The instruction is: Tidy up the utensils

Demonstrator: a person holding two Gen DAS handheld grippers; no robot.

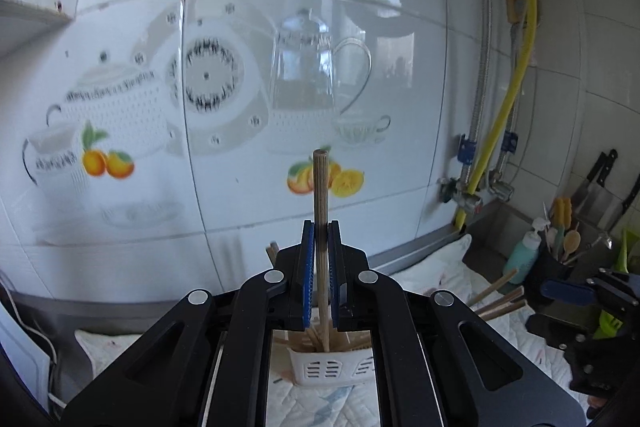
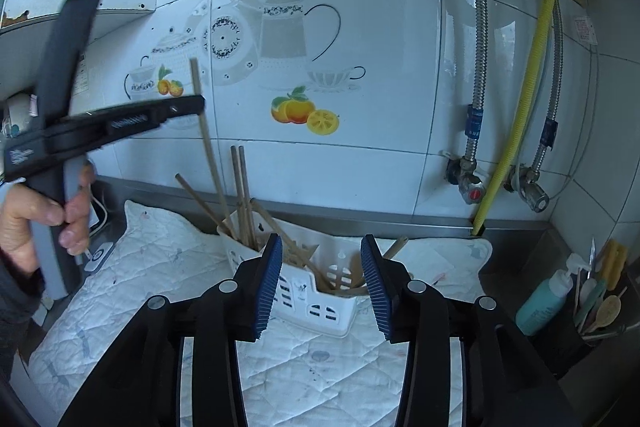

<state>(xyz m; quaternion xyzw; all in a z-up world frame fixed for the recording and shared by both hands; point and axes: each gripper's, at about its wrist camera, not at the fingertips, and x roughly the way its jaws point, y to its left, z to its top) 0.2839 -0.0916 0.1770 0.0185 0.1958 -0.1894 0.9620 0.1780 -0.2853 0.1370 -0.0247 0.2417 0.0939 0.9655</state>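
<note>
My left gripper [image 1: 319,227] is shut on a wooden chopstick [image 1: 321,195], held upright with its lower end in the white slotted utensil basket [image 1: 332,367]. In the right wrist view the left gripper [image 2: 196,105] holds that chopstick [image 2: 208,147] above the basket [image 2: 316,307], which holds several wooden chopsticks [image 2: 242,195] leaning at different angles. My right gripper [image 2: 322,251] is open and empty, just in front of the basket. It also shows at the right of the left wrist view [image 1: 576,291].
The basket stands on a white quilted cloth [image 2: 160,291] on a steel counter against a tiled wall. A teal bottle [image 2: 544,299] and a dark holder with spoons [image 2: 600,311] stand at the right. Knives [image 1: 600,187] hang at the right wall. Pipes and a yellow hose [image 2: 532,67] run down the wall.
</note>
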